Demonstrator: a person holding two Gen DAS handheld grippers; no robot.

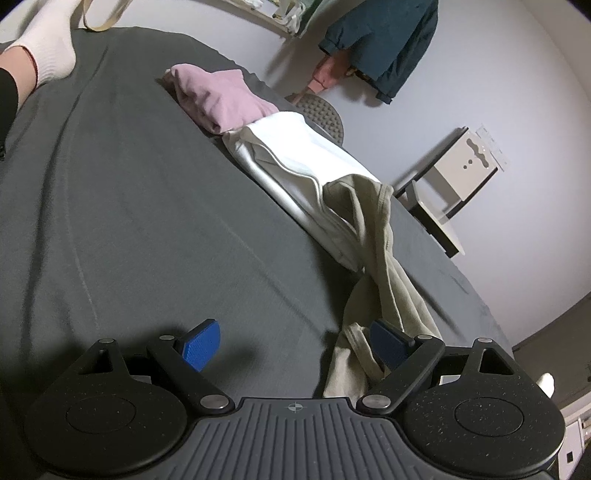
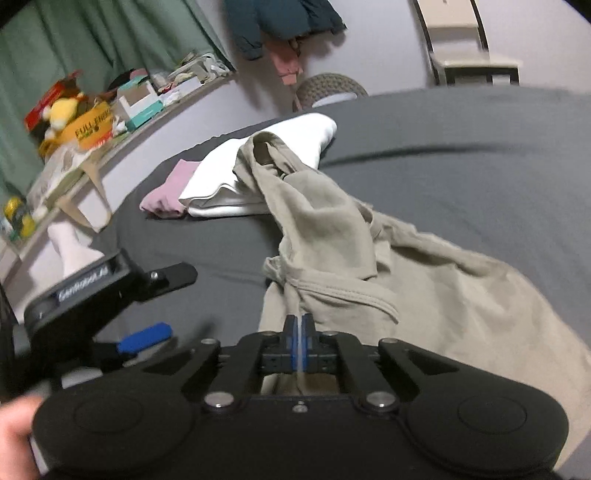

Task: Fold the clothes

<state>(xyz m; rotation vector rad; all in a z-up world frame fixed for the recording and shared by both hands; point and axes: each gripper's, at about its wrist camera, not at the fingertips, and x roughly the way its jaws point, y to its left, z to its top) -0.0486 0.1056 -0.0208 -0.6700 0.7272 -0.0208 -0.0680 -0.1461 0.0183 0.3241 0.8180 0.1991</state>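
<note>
Left wrist view: the left gripper (image 1: 295, 345) hovers low over a dark grey bedsheet (image 1: 147, 206), its blue-padded jaws spread wide and holding nothing. The crumpled khaki cotton T-shirt (image 1: 384, 258) trails past the right-hand pad. Two folded garments lie in a row beyond it: a white folded garment (image 1: 291, 155) and a pink folded garment (image 1: 218, 99), touching end to end. A foot in a white sock (image 1: 48, 40) rests on the sheet.

Right wrist view: the right gripper (image 2: 298, 332) has its jaws pinched together on the khaki T-shirt (image 2: 369, 266) near its neckline. A yellow tub (image 2: 92, 129) sits on a cluttered shelf; its contents are unclear. One teal jacket (image 2: 280, 18) hangs on the wall.
</note>
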